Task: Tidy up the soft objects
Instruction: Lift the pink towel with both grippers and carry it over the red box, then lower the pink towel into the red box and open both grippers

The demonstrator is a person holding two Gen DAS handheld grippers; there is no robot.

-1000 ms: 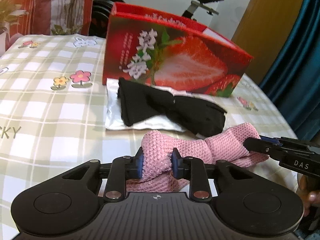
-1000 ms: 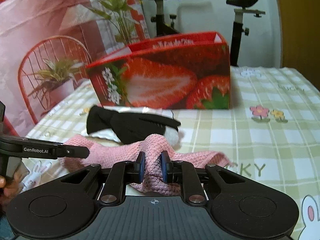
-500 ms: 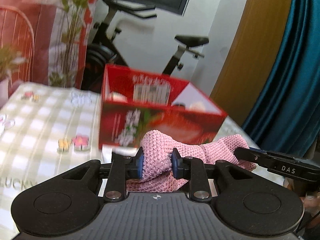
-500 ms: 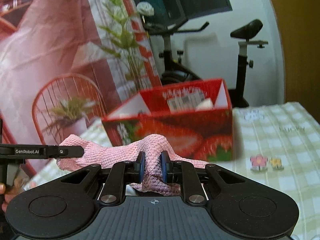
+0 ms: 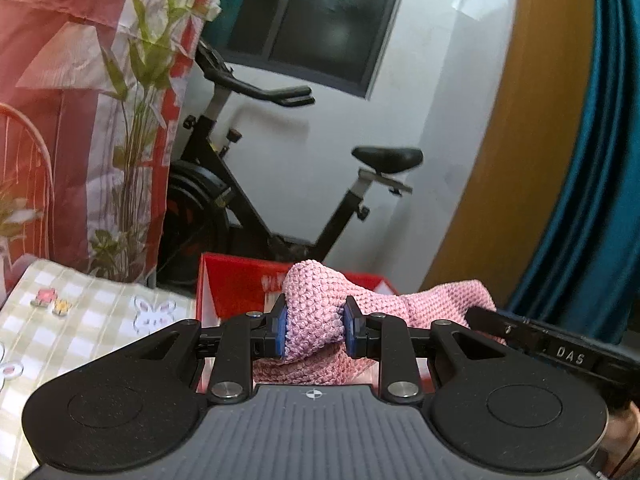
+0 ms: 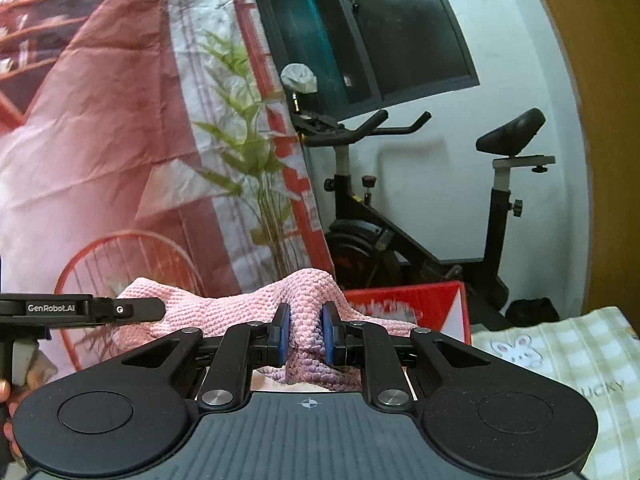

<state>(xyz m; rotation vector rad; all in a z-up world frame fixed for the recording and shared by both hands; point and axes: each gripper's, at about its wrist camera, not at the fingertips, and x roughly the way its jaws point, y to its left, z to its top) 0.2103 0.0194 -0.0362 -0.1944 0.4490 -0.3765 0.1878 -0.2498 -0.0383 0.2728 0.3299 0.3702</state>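
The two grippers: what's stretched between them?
A pink knit cloth, pinched by the left gripper and the right gripper; both wrist views show it.

Red carton stands on a checked tablecloth

A table [image 5: 92,320] covered in a pale green-and-white checked cloth, printed with small flowers and rabbits, carries an open red box [image 5: 236,284] at its far side; in the right wrist view the same box [image 6: 436,304] sits beside the cloth's rabbit print.
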